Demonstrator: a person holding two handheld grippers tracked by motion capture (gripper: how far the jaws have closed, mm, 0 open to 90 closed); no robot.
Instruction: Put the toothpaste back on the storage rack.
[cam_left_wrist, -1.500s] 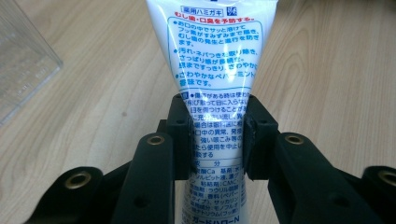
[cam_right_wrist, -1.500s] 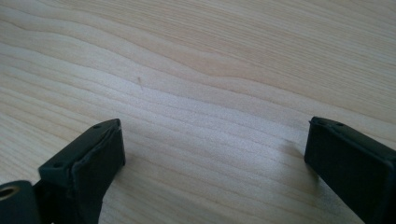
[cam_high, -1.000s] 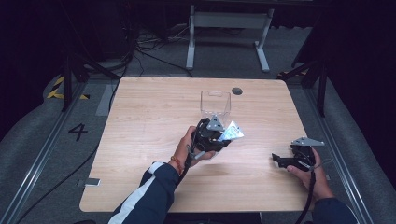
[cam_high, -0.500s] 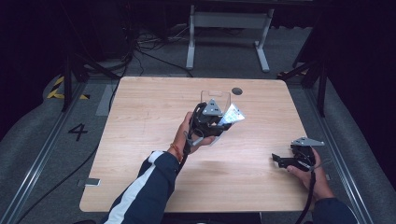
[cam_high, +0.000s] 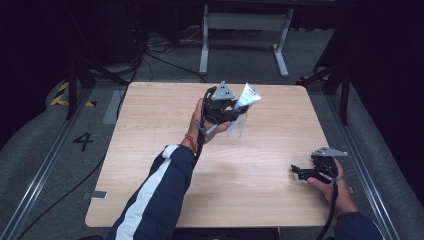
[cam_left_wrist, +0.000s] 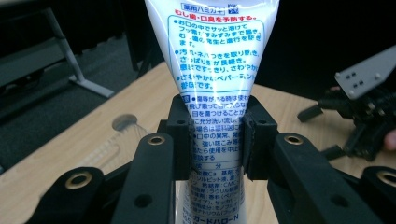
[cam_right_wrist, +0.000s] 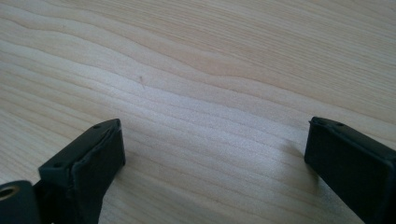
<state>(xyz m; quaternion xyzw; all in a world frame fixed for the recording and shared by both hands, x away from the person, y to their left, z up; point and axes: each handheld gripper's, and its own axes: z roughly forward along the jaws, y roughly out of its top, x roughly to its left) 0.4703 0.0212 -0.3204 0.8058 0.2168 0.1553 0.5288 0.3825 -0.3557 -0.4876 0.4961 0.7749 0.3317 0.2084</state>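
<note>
A white toothpaste tube (cam_left_wrist: 215, 70) with blue and red print sticks up between the jaws of my left gripper (cam_left_wrist: 215, 140), which is shut on its lower part. In the high view this left gripper (cam_high: 227, 107) is held in the air over the far middle of the wooden table (cam_high: 150, 130), with the tube (cam_high: 248, 95) pointing up and to the right. A clear plastic cup (cam_high: 239, 127) stands on the table just below it. My right gripper (cam_high: 299, 171) rests near the front right corner, its jaws wide apart with only bare wood (cam_right_wrist: 215, 93) between them.
A round hole (cam_left_wrist: 123, 122) is in the tabletop near the far edge. Beyond the table stands a grey metal frame (cam_high: 245, 30) among cables on the floor. A "4" mark (cam_high: 82, 141) is on the floor at the left.
My left gripper has risen and moved toward the far side of the table with the tube in it, and now sits over the clear cup. The right gripper has stayed put.
</note>
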